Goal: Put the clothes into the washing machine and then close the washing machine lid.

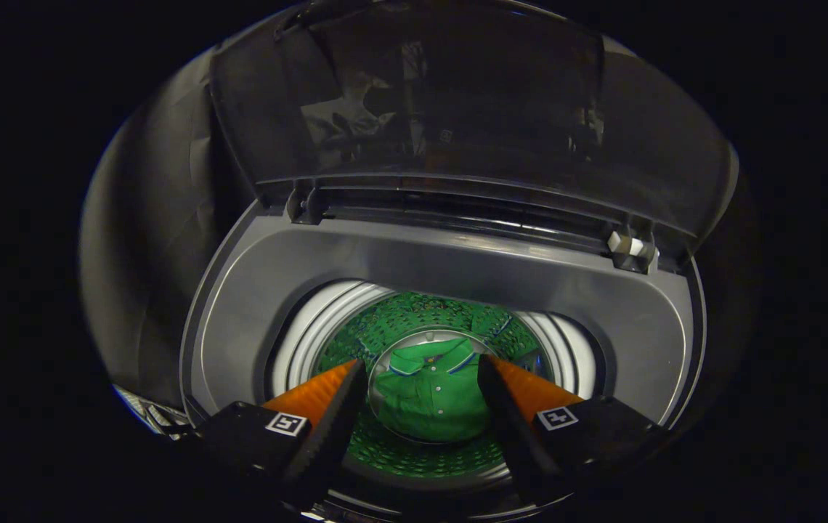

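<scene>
A green polo shirt point(432, 392) lies folded at the bottom of the washing machine's drum point(327, 327), whose perforated walls mirror its green. My gripper point(421, 367) hangs open above the drum mouth, its two fingers spread to either side of the shirt as seen from here, well above it and touching nothing. The dark translucent lid point(428, 94) stands raised upright behind the opening, hinged at the back of the grey top panel point(457, 261).
A lid hinge with a white clip point(630, 245) sits at the back right of the top panel. The machine's control strip point(156, 418) shows at the front left corner. Dark cloth hangs to the left of the machine.
</scene>
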Tool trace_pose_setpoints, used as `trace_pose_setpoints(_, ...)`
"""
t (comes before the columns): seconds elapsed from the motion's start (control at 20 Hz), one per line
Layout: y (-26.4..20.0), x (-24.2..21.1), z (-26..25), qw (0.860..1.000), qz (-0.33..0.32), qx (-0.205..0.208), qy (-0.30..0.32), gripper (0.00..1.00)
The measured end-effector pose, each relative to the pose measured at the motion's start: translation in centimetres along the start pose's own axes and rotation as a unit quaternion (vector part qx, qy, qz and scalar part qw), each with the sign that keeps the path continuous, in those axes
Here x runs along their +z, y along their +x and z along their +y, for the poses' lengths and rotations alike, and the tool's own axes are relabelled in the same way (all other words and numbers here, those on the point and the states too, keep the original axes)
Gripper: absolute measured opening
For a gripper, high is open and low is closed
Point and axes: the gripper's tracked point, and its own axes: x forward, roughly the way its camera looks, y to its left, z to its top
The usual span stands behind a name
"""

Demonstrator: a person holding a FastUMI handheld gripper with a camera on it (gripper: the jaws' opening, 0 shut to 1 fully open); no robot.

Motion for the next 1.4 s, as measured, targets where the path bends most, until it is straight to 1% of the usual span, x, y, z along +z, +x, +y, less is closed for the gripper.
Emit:
trace_pose_setpoints(0.2, -0.7, -0.1, -0.2, 1.000, -0.002, -0.001, 0.001, 0.99)
trace_pose_setpoints(0.3, -1.5, 0.6, 0.0, 1.000, -0.017, -0.003, -0.002, 0.99)
trace_pose_setpoints(0.4, -3.3, 1.4, 0.3, 0.999, -0.035, 0.000, -0.006, 0.99)
trace_pose_setpoints(0.55, -6.3, 3.5, 0.8, 0.997, -0.076, -0.003, -0.020, 0.99)
trace_pose_setpoints(0.7, -9.7, 6.0, 1.6, 0.994, -0.111, -0.002, -0.020, 0.99)
trace_pose_setpoints(0.85, -13.0, 9.8, 1.9, 0.986, -0.163, -0.006, -0.016, 0.99)
trace_pose_setpoints(1.2, -21.5, 19.5, 1.8, 0.961, -0.276, -0.005, -0.009, 0.98)
trace_pose_setpoints(1.4, -23.7, 23.9, 1.0, 0.948, -0.317, -0.009, -0.016, 0.98)
